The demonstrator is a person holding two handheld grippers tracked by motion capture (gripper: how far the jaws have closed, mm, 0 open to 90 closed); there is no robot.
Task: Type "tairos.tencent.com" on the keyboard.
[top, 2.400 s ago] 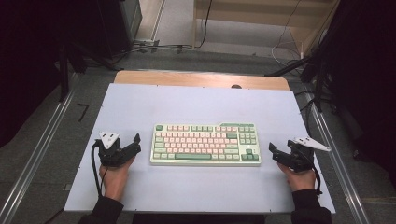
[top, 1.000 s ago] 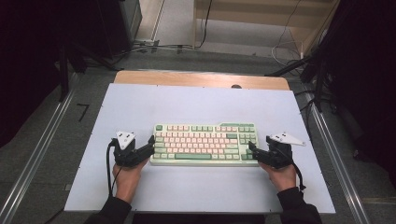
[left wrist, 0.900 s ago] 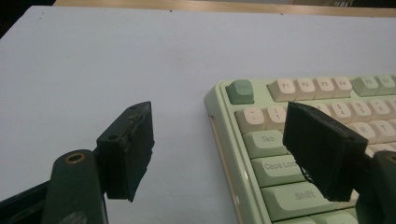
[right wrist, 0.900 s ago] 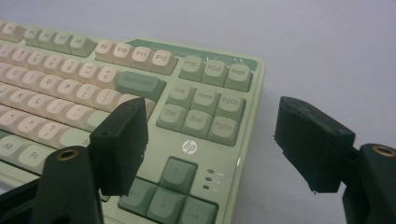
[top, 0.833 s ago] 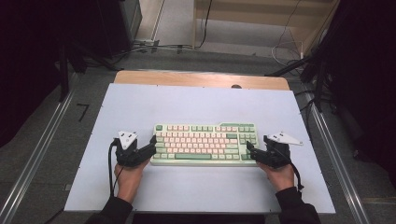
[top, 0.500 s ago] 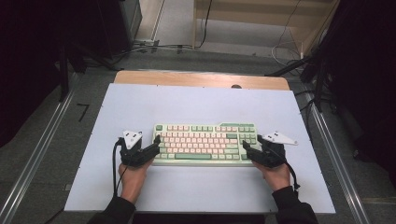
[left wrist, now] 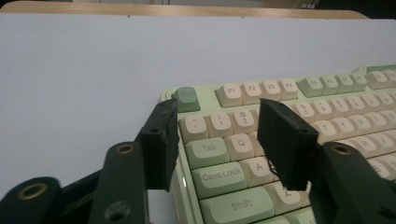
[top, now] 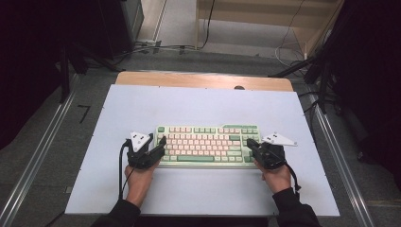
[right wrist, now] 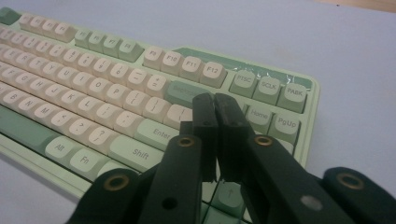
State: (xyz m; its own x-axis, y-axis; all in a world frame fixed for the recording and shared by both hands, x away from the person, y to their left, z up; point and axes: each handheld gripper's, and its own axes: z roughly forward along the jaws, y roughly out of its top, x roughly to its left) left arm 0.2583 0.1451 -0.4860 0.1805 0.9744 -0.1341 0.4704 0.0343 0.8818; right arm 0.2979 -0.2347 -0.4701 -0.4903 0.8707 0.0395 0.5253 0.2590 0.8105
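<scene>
A mint-green keyboard (top: 208,144) with cream and green keys lies flat on the white table top (top: 198,104). My left gripper (top: 160,143) is at its left end. In the left gripper view the keyboard (left wrist: 327,107) runs off to the right, and the left gripper (left wrist: 218,109) has just been closing. One jaw stands outside the keyboard's left edge and the other over the number and letter keys, with the corner between them unpinched. My right gripper (top: 250,143) is at the right end. The right gripper (right wrist: 215,100) has just closed, jaws together and empty, above the keyboard (right wrist: 93,93) near the Enter key.
A wooden strip (top: 203,80) borders the table's far edge. Metal rails (top: 42,156) run along both sides, and cables (top: 156,47) lie on the floor beyond. Bare white surface surrounds the keyboard on all sides.
Both hands have moved inward from the table's sides to the keyboard's two ends. The right jaws have come together, and the left jaws have narrowed.
</scene>
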